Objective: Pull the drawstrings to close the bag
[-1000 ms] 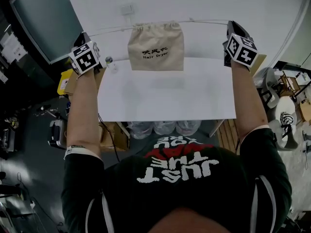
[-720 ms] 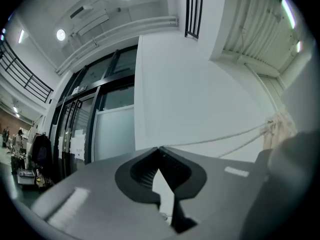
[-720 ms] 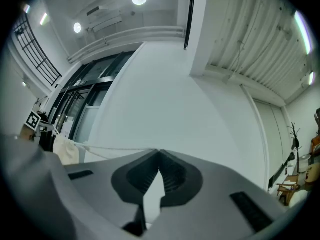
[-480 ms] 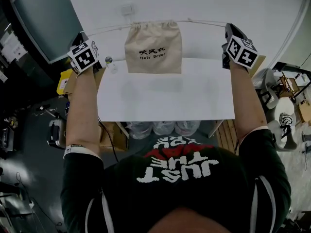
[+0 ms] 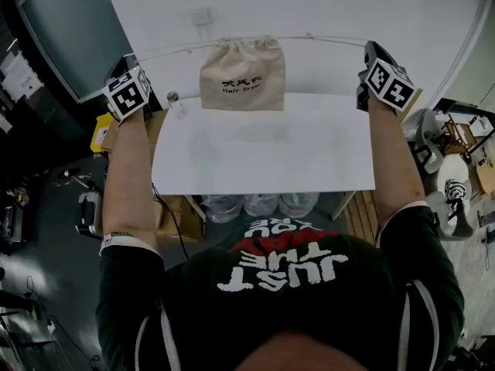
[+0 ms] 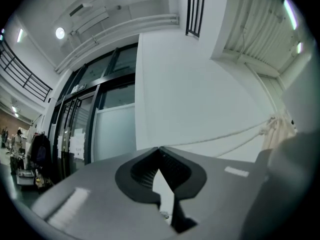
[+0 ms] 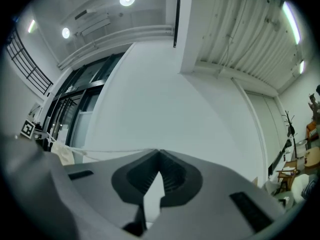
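**A:** Any idea where to look for the beige cloth drawstring bag?

**B:** Up in the middle of the head view, hanging off the thin white drawstring cord over the far part of the flat white counter. Can't tell whether it's touching the counter or just above it. Mouth bunched up tight along the cord, black print on the front facing the camera.

**A:** And the claws? Gripping anything, or just hovering?

**B:** Gripping, both of them. Left claw pinched together on the left end of the cord, right claw pinched together on the right end. No gap at either tip in the gripper views, just the cord coming straight out from where the jaws meet. In the right gripper view, easy to follow it leftward to the bag's gathered cloth.

**A:** How far apart?

**B:** Well apart, one out on each side of the bag, arms stretched forward. Cord drawn into a nearly straight line from one claw to the other, with the bag dangling roughly midway, a touch nearer the left.
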`<state>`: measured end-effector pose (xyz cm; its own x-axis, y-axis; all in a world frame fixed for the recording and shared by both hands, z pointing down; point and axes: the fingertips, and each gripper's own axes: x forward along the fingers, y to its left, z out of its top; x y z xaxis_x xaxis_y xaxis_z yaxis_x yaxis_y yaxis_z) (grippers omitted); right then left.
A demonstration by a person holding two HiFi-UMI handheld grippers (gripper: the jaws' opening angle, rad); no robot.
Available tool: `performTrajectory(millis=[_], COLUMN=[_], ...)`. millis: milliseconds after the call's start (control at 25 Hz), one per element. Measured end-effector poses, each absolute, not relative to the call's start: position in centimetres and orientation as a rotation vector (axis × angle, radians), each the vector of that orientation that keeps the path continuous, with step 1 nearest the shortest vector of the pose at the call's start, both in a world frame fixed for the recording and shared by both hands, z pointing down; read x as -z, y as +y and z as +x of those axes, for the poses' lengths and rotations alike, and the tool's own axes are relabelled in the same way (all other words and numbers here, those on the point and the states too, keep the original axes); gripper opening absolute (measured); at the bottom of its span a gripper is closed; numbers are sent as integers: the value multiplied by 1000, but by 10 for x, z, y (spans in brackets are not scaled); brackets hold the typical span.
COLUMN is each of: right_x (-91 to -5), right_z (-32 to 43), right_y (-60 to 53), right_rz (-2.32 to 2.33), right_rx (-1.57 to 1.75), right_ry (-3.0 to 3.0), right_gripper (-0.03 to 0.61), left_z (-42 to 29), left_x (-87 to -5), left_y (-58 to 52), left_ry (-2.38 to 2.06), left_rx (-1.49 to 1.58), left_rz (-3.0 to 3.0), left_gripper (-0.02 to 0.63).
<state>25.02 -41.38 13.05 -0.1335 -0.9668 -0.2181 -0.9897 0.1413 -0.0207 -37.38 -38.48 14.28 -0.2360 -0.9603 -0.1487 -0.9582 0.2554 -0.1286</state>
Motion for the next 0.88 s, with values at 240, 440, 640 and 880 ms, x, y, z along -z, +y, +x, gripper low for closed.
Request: performTrajectory(millis=[240,440,640,880], right_x=[-128,-120,-122,-123], right_z=[250,249,245,231], right_y=[-408,-411,-405,-403], right_rz=[-1927,-1868,-1851,-1724], right_rx=[-217,-206,-183,-132], right_ry=[2231,2247,2260,2361], right_gripper=[9,9,9,9], left_z=[-366,-360,-361,-354], left_x=[-119,-114,-123,-127], left_y=[-371,-375,-374,-373], left_ry=[2274,2244,2221,2109], left_rx=[-79,-52,-86,-318], left_rz=[-1847,-1845,-1897,-2164], left_gripper=[9,9,9,9])
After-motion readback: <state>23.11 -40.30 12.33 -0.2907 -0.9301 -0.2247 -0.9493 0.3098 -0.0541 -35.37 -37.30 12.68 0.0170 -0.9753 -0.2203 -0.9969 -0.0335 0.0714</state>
